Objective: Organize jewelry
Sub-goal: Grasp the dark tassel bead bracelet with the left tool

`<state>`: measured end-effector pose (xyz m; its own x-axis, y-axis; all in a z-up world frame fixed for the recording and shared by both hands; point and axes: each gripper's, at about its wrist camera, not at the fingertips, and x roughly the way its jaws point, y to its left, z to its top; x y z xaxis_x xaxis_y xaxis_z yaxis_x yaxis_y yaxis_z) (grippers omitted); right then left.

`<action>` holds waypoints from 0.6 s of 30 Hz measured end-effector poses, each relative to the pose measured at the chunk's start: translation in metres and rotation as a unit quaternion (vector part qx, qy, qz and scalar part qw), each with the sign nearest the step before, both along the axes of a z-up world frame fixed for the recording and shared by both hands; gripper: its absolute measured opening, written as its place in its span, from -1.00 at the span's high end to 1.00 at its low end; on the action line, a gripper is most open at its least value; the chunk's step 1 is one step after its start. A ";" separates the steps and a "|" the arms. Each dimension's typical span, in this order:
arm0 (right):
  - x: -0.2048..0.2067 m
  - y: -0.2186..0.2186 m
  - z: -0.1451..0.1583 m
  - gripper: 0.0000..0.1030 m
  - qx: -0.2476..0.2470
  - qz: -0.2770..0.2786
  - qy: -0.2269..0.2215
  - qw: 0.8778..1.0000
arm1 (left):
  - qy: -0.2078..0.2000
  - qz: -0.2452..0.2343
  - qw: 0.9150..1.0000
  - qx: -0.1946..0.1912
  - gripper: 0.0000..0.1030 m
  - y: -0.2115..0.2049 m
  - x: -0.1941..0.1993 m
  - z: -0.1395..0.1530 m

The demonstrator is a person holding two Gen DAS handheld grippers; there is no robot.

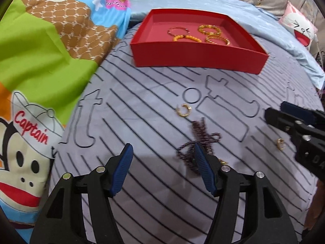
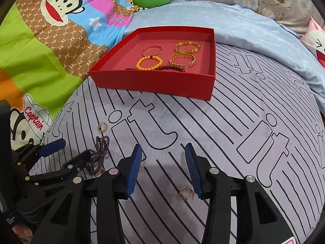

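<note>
A shallow red cardboard tray (image 2: pixel 154 81) sits on a bed covered by a pale lilac sheet printed with black stripes and outlined letters (image 2: pixel 223 122), and several pieces already lie inside it: a thin reddish bangle (image 2: pixel 152 49), a yellow bead bracelet (image 2: pixel 150 62), an amber bead bracelet (image 2: pixel 187 47), a gold chain-link bracelet (image 2: pixel 181 60) and a dark red bead strand (image 2: pixel 172 68) along the near wall. Three loose pieces are left on the sheet, so the sorting looks a little over half done. A tangled dark purple bead necklace (image 1: pixel 200 140) lies in front of the tray, and the left gripper (image 1: pixel 162 158) hangs over it with its blue-padded jaws apart, one finger crossing the beads, nothing pinched. A small gold open-hoop earring (image 1: pixel 183 110) rests just beyond the necklace, untouched. A second small gold hoop earring (image 2: pixel 186 193) lies to the right, and the right gripper (image 2: pixel 163 162) is above it, jaws apart, the hoop just beside its right pad and not clamped. A bright cartoon-monkey blanket (image 1: pixel 40 61) lies to the left and a light blue quilt (image 2: pixel 243 26) behind the tray
</note>
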<state>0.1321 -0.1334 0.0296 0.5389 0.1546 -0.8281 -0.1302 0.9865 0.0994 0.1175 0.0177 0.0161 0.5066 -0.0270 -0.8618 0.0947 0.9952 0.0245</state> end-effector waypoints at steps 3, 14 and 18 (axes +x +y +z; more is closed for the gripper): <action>0.000 -0.003 0.000 0.15 -0.001 -0.004 0.000 1.000 | -0.002 -0.009 1.000 0.001 -0.15 -0.007 0.002 -0.002; 0.001 -0.017 -0.002 0.15 -0.003 -0.021 0.005 1.000 | 0.006 -0.027 0.998 -0.048 -0.05 -0.014 0.013 -0.011; 0.001 -0.016 -0.002 0.15 -0.002 -0.020 0.005 1.000 | 0.002 -0.046 0.997 -0.062 0.16 -0.019 0.015 -0.010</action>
